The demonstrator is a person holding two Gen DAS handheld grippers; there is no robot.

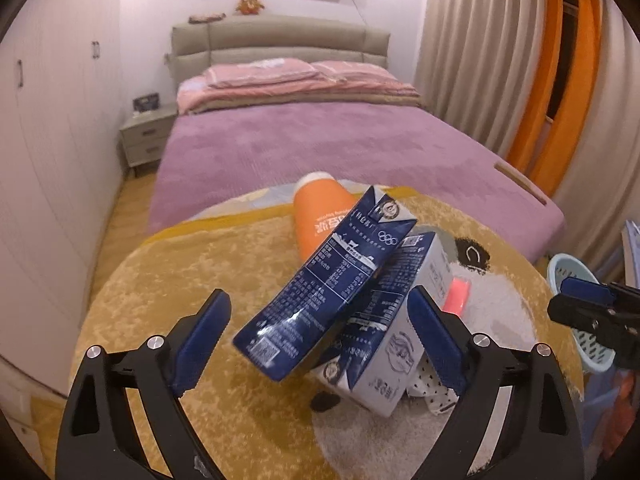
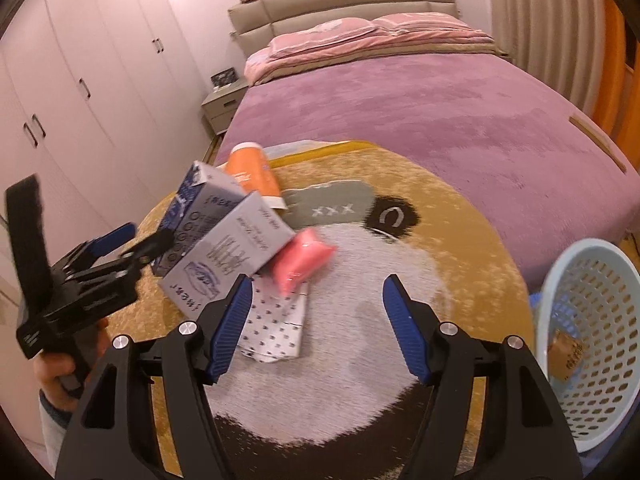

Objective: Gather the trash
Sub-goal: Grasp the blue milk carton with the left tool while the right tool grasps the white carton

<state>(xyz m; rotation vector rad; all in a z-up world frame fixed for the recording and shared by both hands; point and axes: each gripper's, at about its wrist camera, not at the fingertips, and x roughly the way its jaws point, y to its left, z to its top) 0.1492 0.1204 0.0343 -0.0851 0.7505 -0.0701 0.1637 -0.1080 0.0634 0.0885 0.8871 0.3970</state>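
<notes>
Reaching for a tilted milk carton (image 1: 320, 288), the left gripper (image 1: 320, 336) spreads its fingers (image 1: 204, 332) wide.
Closing squarely across the carton's flat sides should avoid dragging the second carton (image 1: 392, 344); the right gripper (image 2: 316, 320) hangs apart, empty, near the basket (image 2: 592, 320).

2 cartons (image 2: 224, 248) on rug (image 2: 460, 248); basket (image 2: 592, 344) at rug's right.

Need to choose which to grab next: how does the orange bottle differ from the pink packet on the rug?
The orange bottle is a large, rigid cylinder lying at the rug's far edge, partly hidden behind the milk cartons. The pink packet is smaller, soft and pillow-shaped, lying nearer the middle, half on the spotted wrapper. Both lie flat on the rug, ungripped.
</notes>
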